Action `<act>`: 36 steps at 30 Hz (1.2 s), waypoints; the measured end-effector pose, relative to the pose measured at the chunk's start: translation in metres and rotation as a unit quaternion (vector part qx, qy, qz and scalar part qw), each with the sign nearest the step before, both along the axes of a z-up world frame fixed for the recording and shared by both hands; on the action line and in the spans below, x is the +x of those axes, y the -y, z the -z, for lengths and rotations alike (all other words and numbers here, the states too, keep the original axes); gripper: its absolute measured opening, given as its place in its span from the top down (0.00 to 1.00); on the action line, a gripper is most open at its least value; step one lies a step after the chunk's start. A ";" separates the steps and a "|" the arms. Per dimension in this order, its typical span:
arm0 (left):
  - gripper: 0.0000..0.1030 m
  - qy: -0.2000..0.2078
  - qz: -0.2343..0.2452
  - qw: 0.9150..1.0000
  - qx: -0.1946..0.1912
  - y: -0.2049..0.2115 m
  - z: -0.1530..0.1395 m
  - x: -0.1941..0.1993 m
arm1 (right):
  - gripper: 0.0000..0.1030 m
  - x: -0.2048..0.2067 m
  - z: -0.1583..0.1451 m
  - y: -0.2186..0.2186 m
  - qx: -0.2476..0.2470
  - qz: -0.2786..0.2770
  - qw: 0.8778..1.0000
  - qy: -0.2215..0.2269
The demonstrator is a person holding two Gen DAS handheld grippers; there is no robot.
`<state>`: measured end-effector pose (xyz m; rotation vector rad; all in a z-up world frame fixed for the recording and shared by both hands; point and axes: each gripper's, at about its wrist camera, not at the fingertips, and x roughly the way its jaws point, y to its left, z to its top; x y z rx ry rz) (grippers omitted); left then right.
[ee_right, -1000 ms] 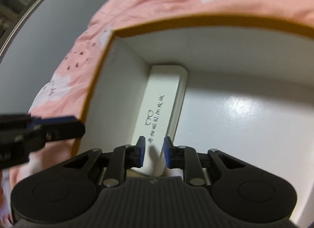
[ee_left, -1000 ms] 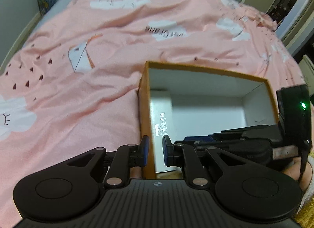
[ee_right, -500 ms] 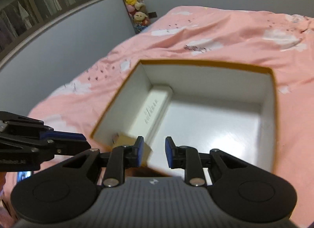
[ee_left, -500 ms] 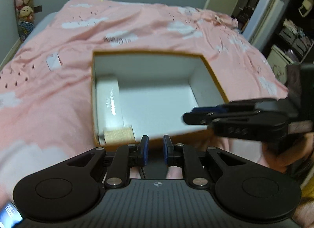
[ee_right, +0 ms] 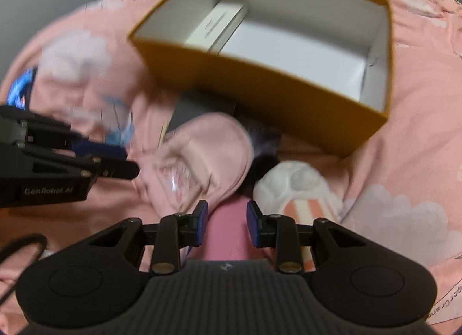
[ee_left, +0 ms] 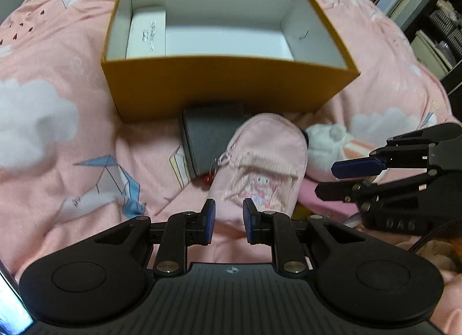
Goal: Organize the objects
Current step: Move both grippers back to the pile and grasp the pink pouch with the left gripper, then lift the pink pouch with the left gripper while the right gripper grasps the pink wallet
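— Orange cardboard is seen first in the left wrist view: the open box (ee_left: 231,86) lies at 12 o'clock on the pink bedsheet (ee_left: 57,161), with a white flat carton (ee_left: 145,34) laid along its left inner wall. What is waiting to be sorted?

— A pink pouch (ee_left: 268,161) is found at the centre, just beyond the left gripper (ee_left: 226,221), whose fingers are spread and hold nothing. A grey case (ee_left: 208,138) is partly covered by the pouch, and a white plush toy (ee_left: 332,141) lies at 3 o'clock, touching the pouch's edge.

— And in the right wrist view?

— The same box (ee_right: 260,98) is seen at 1 o'clock. The right gripper (ee_right: 223,223) is also spread and empty, above something pink and flat (ee_right: 228,234) that cannot be identified. The pouch (ee_right: 202,158) is at 11 o'clock, the plush toy (ee_right: 294,187) at 2 o'clock.

— What could go wrong?

— Probably the pouch is soft, so only a fold of fabric may be pinched and it may sag or slip out. Its small red charm (ee_left: 206,179) could be caught on the grey case, which would then be dragged. Both grippers are near each other over one pile, so a collision is possible. The box wall is thin, and it could be pushed away if it is bumped.
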<state>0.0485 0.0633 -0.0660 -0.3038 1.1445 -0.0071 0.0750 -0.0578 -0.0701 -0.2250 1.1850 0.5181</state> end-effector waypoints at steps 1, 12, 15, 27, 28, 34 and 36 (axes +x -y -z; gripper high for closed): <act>0.79 -0.001 0.000 1.000 0.004 0.002 0.001 0.000 | 0.67 -0.002 0.002 -0.006 -0.011 -0.013 1.000 -0.002; 0.76 0.004 -0.002 1.000 0.015 0.002 0.000 -0.010 | 0.63 0.001 0.036 -0.056 -0.146 -0.136 0.979 -0.051; 0.76 0.006 -0.001 1.000 0.013 0.002 0.000 -0.010 | 0.63 0.003 0.038 -0.062 -0.165 -0.155 0.972 -0.062; 0.76 0.023 0.000 1.000 -0.011 -0.004 -0.002 -0.011 | 0.83 0.010 -0.011 -0.023 -0.107 -0.094 0.989 -0.046; 0.76 0.025 0.003 1.000 -0.011 -0.005 -0.003 -0.011 | 0.84 0.011 -0.018 -0.018 -0.091 -0.083 0.991 -0.043; 0.64 0.039 0.013 0.999 0.006 -0.008 -0.009 -0.005 | 0.84 0.017 -0.051 0.008 0.031 -0.006 0.999 -0.010; 0.63 0.039 0.015 0.999 0.009 -0.009 -0.008 -0.002 | 0.84 0.022 -0.057 0.019 0.066 0.028 0.997 0.008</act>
